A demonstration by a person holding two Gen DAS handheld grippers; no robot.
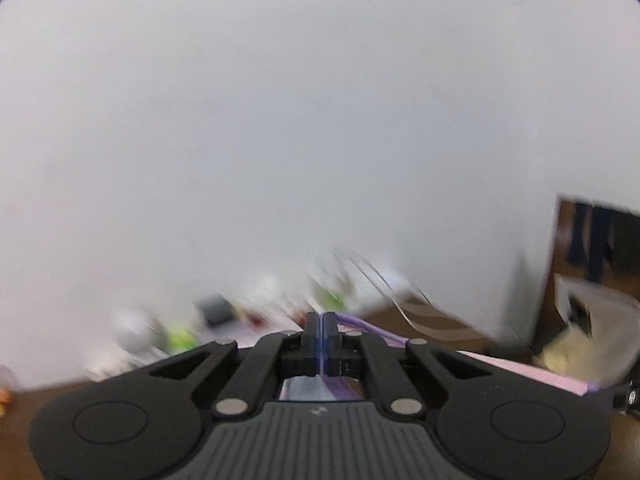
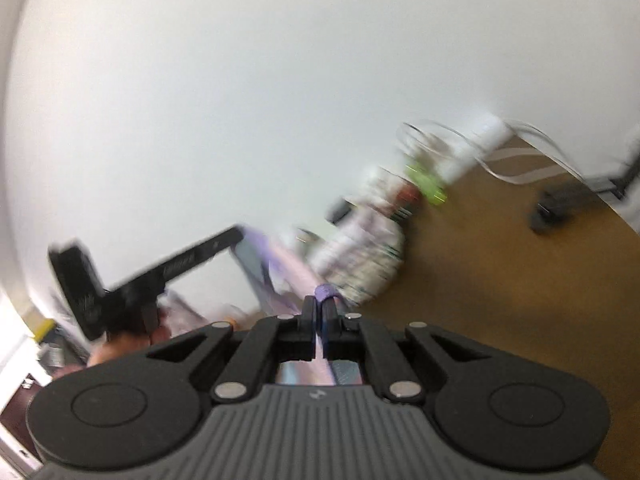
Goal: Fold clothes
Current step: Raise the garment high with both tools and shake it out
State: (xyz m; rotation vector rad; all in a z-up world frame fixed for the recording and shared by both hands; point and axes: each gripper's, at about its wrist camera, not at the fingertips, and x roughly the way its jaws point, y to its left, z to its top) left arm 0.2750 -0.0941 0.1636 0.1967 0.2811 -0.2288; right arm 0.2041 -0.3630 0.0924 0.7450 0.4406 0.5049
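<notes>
Garment (image 1: 362,326), lilac-pink and thin: pinched at its purple hem in both grippers. Left gripper (image 1: 323,320) has its jaws fully together with a sliver of cloth between the pads; purple trim runs off to the right of the fingertips and a pink panel stretches away toward the lower right. Right gripper (image 2: 319,306) is likewise clamped, a small bunch of purple edge poking up between its tips, pink fabric running up-left to where the other gripper is seen side-on. Cloth hangs between the two, above the brown table (image 2: 500,280); views are motion-blurred. Judged light, limp, not fragile; it will sag and swing, so hold at hem corners where the doubled trim gives bite. Blurred clutter (image 2: 372,248) and a white wall beyond.
</notes>
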